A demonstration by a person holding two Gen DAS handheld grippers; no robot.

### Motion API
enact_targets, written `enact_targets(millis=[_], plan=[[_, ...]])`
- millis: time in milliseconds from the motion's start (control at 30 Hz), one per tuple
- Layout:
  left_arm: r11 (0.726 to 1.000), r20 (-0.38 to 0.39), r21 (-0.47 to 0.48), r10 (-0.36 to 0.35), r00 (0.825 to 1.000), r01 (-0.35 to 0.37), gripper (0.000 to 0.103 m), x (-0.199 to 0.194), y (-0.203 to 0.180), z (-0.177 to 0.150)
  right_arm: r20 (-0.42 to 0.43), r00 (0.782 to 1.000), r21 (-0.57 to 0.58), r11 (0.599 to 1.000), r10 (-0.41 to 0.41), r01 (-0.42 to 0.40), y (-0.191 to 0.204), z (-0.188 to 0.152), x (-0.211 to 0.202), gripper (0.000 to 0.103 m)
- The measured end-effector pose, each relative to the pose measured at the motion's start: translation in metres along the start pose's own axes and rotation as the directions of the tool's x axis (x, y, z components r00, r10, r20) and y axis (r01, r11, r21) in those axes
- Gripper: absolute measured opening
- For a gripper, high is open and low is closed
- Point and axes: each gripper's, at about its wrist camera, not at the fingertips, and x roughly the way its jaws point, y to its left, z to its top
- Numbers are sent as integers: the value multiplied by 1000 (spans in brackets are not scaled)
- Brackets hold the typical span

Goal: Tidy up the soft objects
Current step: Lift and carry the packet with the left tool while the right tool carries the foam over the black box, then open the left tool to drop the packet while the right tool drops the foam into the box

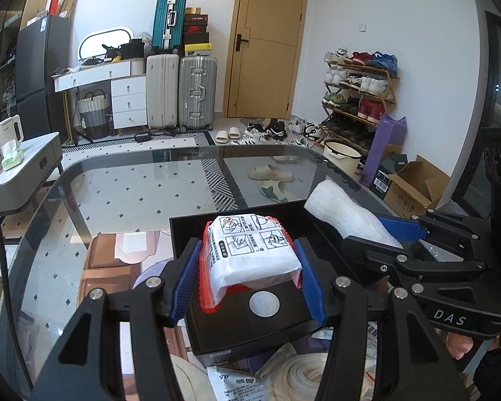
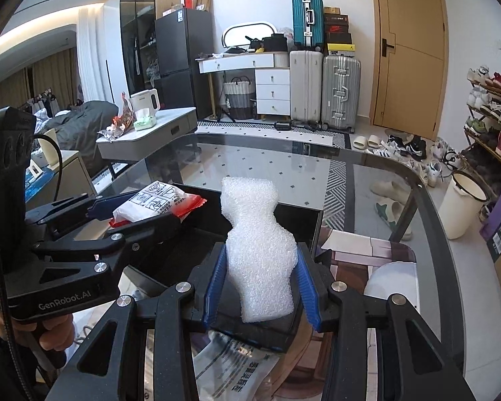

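Observation:
My left gripper (image 1: 247, 267) is shut on a white and red tissue packet (image 1: 250, 250) and holds it over a black box (image 1: 250, 320) on the glass table. The packet also shows in the right wrist view (image 2: 157, 202). My right gripper (image 2: 259, 284) is shut on a white foam wrap piece (image 2: 257, 250), held upright over the same black box (image 2: 294, 220). The foam also shows in the left wrist view (image 1: 347, 214). The two grippers are side by side, left gripper (image 2: 140, 214) to the left of the right one.
A glass table (image 1: 117, 200) with a dark rounded rim. Printed plastic bags (image 2: 230, 364) and a white coiled item (image 1: 300, 374) lie near the front edge. A grey side table (image 2: 150, 133), suitcases, a door and a shoe rack stand beyond.

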Motion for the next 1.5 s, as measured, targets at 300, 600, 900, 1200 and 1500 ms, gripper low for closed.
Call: enact_targets(millis=[300, 600, 900, 1200, 1500], plan=[[1000, -22, 12, 9, 1000, -9, 55, 8, 1, 1, -25, 1000, -15, 1000, 2, -2, 2, 1, 18, 41], [1000, -69, 28, 6, 998, -4, 55, 19, -5, -1, -43, 999, -48, 999, -7, 5, 9, 2, 32, 41], [996, -80, 84, 40, 996, -33, 57, 19, -7, -3, -59, 998, -77, 997, -32, 27, 13, 1, 33, 41], [994, -90, 104, 23, 996, -14, 57, 15, -8, -4, -81, 997, -56, 998, -15, 10, 12, -1, 30, 41], [997, -85, 68, -42, 996, 48, 83, 2, -4, 1, 3, 1000, -78, 997, -22, 22, 3, 2, 15, 61]])
